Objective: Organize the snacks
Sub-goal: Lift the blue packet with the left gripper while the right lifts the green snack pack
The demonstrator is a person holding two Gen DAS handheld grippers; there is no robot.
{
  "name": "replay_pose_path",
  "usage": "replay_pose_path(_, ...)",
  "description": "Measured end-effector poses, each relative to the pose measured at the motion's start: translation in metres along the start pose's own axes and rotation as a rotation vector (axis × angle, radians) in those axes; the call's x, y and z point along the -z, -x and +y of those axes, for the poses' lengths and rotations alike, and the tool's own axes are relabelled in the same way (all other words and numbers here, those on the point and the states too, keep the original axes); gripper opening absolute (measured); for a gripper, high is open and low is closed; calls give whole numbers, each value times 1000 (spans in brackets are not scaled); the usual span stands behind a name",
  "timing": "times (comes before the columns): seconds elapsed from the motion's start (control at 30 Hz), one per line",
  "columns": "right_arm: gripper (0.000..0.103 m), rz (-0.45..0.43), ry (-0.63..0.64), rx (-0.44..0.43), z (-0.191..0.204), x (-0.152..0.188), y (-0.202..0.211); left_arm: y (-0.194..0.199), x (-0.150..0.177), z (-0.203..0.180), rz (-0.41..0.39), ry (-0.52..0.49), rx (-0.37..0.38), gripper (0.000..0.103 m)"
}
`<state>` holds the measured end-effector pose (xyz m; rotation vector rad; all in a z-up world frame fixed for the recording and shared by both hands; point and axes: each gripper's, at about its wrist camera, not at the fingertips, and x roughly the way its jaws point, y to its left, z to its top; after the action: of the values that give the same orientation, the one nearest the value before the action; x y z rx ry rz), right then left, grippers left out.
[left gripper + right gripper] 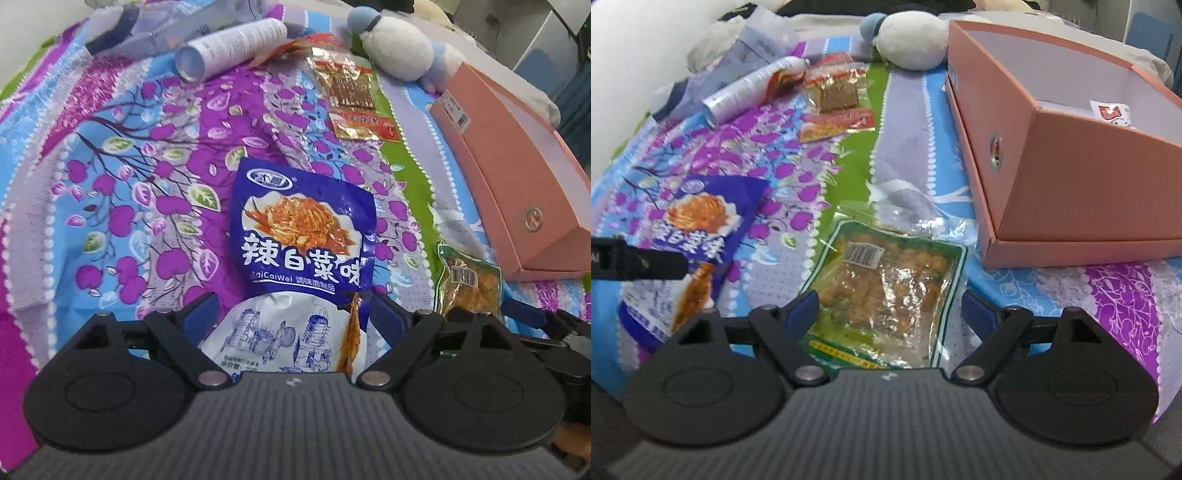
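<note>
A blue snack bag [299,236] with a noodle picture lies flat on the flowered bedspread [129,177]. Its white lower end lies between the blue pads of my left gripper [293,314], which is open. To the right of the blue bag [701,229] lies a clear packet with a green border [886,288] [469,280]. My right gripper [889,310] is open, with a pad on each side of the packet's near end. A red and gold snack packet [351,96] [838,103] lies farther back. An open pink box [1052,166] [517,177] stands on the right with a small red and white packet [1112,112] inside.
A white tube [229,48] [746,92] and clear plastic wrapping lie at the back left. A white and blue plush toy [399,48] [908,40] sits behind the box. A black linkage [635,264] of the left tool crosses the right wrist view's left edge.
</note>
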<state>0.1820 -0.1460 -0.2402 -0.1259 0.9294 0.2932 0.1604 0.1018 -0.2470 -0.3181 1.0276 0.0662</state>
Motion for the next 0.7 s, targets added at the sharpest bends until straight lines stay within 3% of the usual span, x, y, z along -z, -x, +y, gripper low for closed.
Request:
replay_pose_path(0.17,91,8,-9,-15,1,-2,-9,-10,-3,-1,9,-25,-8,91)
replay_pose_path(0.43,90,13,47,-37,8,-8,-20,-24,-3,-14,23,-99,-54,86)
replay_pose_path(0.57,70,12,63,-62,10,-13,-20,-23,-4,-17,9,-104,-55,75)
replay_pose_path(0.7,62,7,84,-76,12,-16,-17,-19,-4,-17,-1,-86,-44,67)
